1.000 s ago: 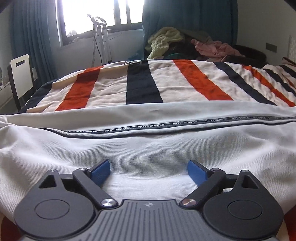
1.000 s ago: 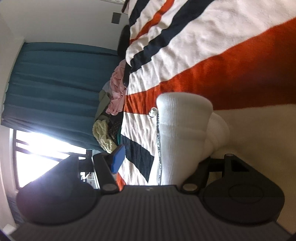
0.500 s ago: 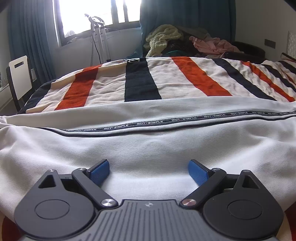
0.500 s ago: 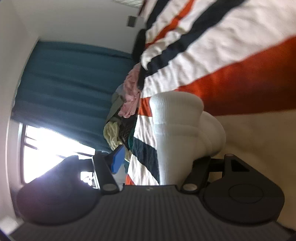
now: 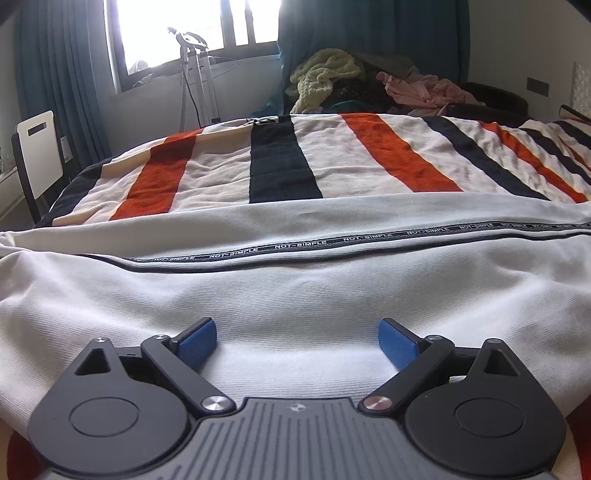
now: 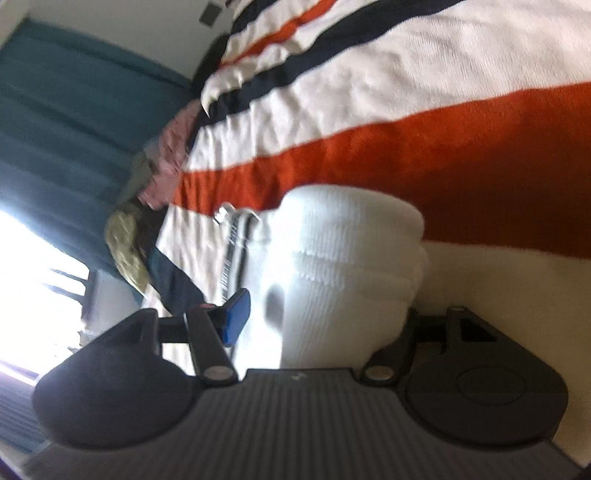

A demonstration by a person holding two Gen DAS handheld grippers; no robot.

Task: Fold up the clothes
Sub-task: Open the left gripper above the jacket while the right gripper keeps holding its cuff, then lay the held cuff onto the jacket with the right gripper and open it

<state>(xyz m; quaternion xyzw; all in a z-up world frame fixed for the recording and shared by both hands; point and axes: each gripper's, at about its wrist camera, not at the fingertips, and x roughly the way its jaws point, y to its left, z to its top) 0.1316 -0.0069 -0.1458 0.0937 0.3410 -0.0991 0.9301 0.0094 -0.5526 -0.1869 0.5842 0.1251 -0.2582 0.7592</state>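
A: Where's the garment?

B: The white garment lies spread across the striped blanket, right under and ahead of the left gripper. A black tape reading NOT-SIMPLE runs across it just beyond the fingers.

A: And that gripper's jaws?

B: Wide apart. The blue pads sit on the cloth with a bare stretch of fabric between them; nothing is pinched.

A: The right one?

B: The right gripper is rolled on its side and the view is blurred. A thick bunched fold of the same garment stands between its fingers. One blue pad shows clear of the cloth; the other finger is hidden behind the fold. The gap looks wide, but I cannot tell whether the fold is actually pinched.

A: Anything ahead of that fold?

B: A small metal zip pull sits at the garment's far edge, on the blanket.

A: And beyond the left gripper?

B: At the far end of the blanket, a pile of clothes against teal curtains, with a bright window to the left and a white chair at the far left.
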